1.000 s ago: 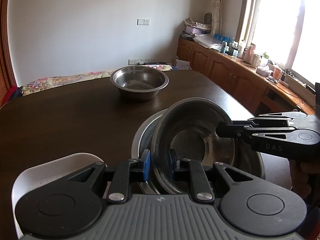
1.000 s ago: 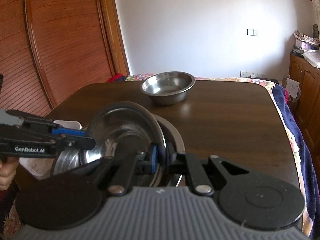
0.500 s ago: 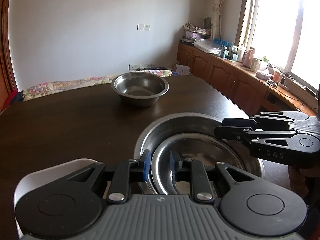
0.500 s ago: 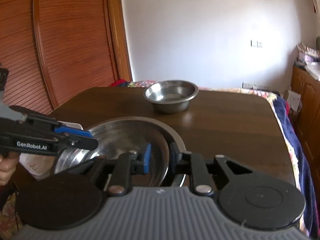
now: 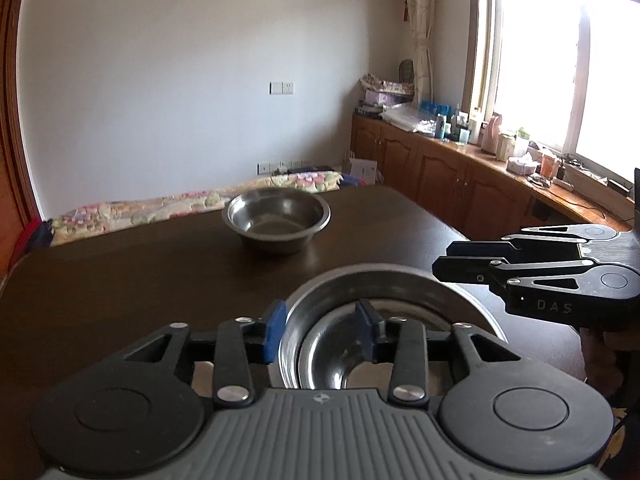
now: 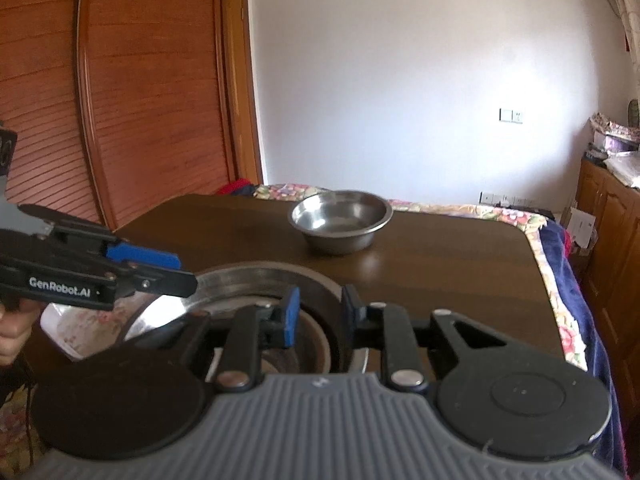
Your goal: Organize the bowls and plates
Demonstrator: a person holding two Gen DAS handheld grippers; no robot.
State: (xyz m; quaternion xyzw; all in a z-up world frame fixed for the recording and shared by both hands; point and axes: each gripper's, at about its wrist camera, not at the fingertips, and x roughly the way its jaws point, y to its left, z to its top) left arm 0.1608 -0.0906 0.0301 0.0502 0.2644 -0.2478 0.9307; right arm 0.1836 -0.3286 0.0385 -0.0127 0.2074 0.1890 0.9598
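Nested steel bowls (image 5: 384, 292) sit on the dark table (image 5: 140, 280); left gripper (image 5: 320, 330), just widened, straddles their rim untouching; right gripper (image 6: 318, 314) likewise released.

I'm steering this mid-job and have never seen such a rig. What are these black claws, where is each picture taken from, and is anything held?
There is no robot arm. A person holds a black two-finger gripper in each hand, each with a fisheye camera looking along its fingers. One picture looks over the left gripper, the other over the right gripper. On the dark brown wooden table, a smaller steel bowl sits nested in a large steel bowl. A third steel bowl stands farther back, and a white dish lies beside the nest. Both grippers' jaws have just been opening. Bowl rim stands between the pads, but neither gripper pinches it, so nothing is held.
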